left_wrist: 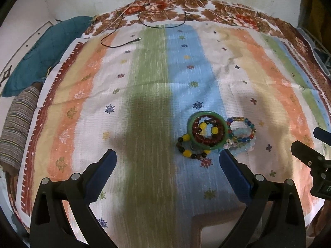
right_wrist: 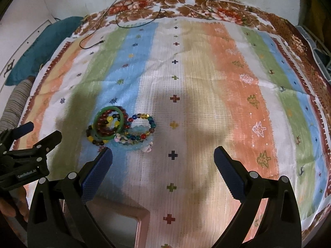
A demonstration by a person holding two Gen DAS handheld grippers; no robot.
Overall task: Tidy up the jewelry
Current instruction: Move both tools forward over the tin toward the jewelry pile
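Bracelets (left_wrist: 215, 136) lie heaped, light and slippery; the green bangle (left_wrist: 191, 133) is probably stiff. I'd pinch its rim. Both grippers (left_wrist: 167, 155) (right_wrist: 163, 153) are spread, empty.

Both hand-held grippers (left_wrist: 167, 157) (right_wrist: 163, 155) wide apart, empty.

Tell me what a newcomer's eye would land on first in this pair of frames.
Probably the small heap of bracelets on the blue stripe of the striped cloth, with a green bangle lying on top of dark red and yellow beads. Next come the two open claws: the left claw just short of the heap, and the right claw beside it, both empty.
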